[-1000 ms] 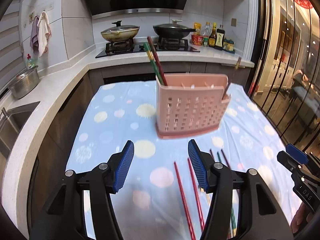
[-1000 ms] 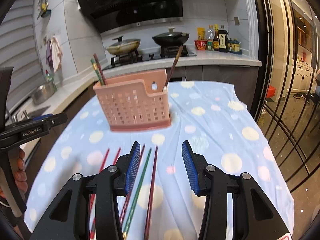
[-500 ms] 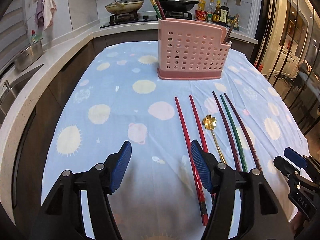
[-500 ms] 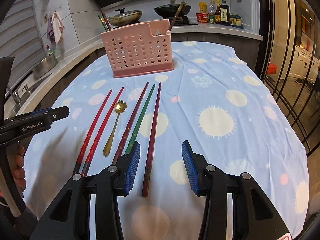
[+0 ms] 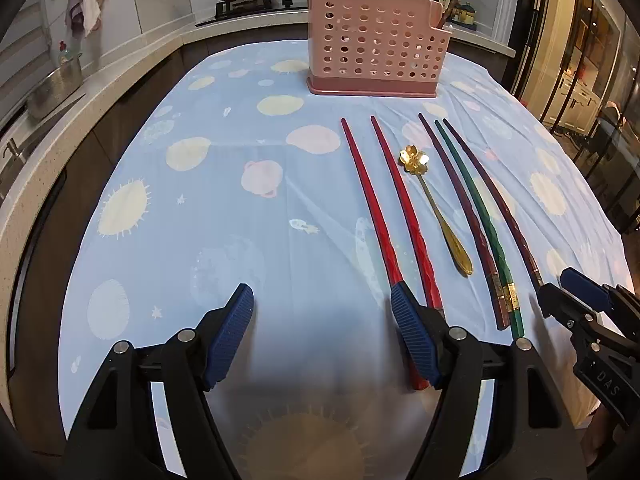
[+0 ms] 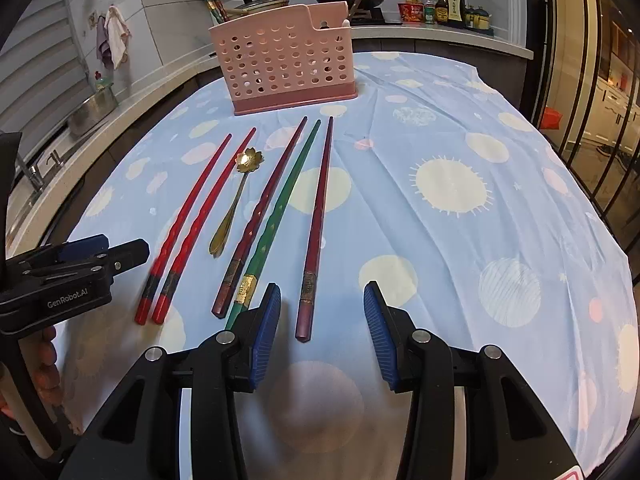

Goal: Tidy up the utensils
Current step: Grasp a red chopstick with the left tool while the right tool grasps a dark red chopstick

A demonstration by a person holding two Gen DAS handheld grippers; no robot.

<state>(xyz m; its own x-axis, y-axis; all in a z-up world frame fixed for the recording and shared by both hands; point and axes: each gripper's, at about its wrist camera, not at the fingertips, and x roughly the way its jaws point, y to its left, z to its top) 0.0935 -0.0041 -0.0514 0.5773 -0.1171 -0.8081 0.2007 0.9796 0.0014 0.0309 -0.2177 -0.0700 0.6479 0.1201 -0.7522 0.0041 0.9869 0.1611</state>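
Left gripper (image 5: 322, 312), labelled "GenRobot.AI", and right gripper (image 6: 322, 310) both spread, empty.

Ahead of the right gripper (image 6: 322, 320), whose jaws stand apart and empty, a dark red chopstick (image 6: 318, 216) lies flat, its butt end between the blue pads. Left of it lie a green chopstick (image 6: 280, 208), a maroon chopstick (image 6: 264, 208), a gold flower-bowl spoon (image 6: 236, 196) and two red chopsticks (image 6: 192, 216), roughly parallel. Beyond them a pink perforated caddy (image 6: 288, 60) stands upright with chopsticks in it.

Tablecloth (image 6: 460, 240) (probably over a table) bears chopsticks (image 6: 316, 216), spoon (image 6: 236, 196), holder (image 6: 288, 60).
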